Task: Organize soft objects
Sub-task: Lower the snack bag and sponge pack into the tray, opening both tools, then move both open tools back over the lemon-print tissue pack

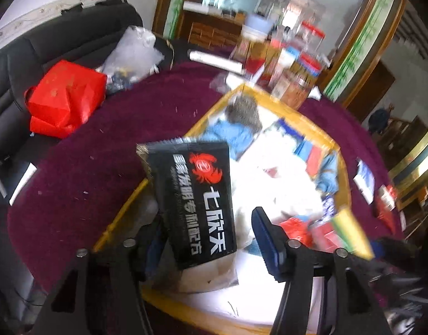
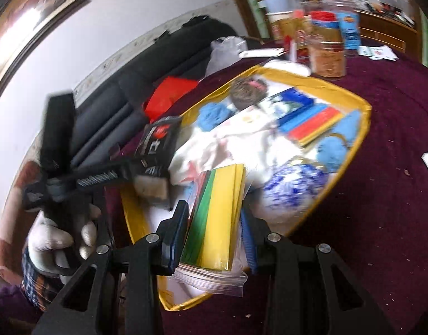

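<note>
Your left gripper: jaws parted around glossy black flat sachet, right pad clear. Your right gripper: clamped on bagged striped sheet pack above yellow-rimmed bin.

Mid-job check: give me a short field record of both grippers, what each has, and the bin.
left gripper: jaws open; black packet with red crab logo stands between them against the left finger, right finger clear of it
right gripper: shut on bagged pack of coloured sheets, green and yellow showing
bin: yellow-rimmed box on maroon tablecloth
bin contents: white cloth, light blue fabric, blue-and-white patterned item, another coloured pack
packet position: over the bin's near corner
</note>
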The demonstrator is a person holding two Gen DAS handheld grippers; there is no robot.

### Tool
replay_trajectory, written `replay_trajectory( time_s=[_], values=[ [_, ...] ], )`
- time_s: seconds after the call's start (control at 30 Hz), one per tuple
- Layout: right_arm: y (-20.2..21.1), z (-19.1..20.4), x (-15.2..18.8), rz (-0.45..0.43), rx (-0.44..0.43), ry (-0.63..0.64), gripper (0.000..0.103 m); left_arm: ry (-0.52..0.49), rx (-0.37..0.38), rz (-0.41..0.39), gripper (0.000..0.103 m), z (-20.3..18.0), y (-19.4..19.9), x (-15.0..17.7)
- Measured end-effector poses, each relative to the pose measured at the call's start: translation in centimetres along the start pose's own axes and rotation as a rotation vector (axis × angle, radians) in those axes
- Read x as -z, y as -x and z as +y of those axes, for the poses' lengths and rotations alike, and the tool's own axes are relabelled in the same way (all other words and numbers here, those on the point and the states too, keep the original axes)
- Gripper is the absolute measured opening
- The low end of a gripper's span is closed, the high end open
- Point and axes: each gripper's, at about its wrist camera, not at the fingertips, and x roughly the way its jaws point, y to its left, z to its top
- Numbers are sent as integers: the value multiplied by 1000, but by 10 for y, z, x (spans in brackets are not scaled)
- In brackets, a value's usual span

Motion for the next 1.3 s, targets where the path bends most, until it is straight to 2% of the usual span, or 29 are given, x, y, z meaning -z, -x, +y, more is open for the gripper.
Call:
replay_trajectory(
  time_s=[0.13,0.23,0.37,0.57,0.7,0.9,1.3],
  values=[
    [-18,19,4,50,8,63,36,20,-1,-89,70,8,27,2],
    [-32,29,5,83,21,95,36,26,-16,-112,72,10,40,3],
    [-48,40,12,124,87,145,36,-24,-54,-151,79,0,52,5],
    [-33,46,21,111,129,162,48,-96,-130,-206,88,-16,59,9],
    [-1,42,27,45,182,172,64,-126,-144,-213,89,-25,59,12],
    [49,5,44,-43,231,74,68,-169,-149,-202,89,-42,56,18],
    [103,-80,68,-133,280,-159,68,-268,-155,-193,90,-84,56,28]
  ],
)
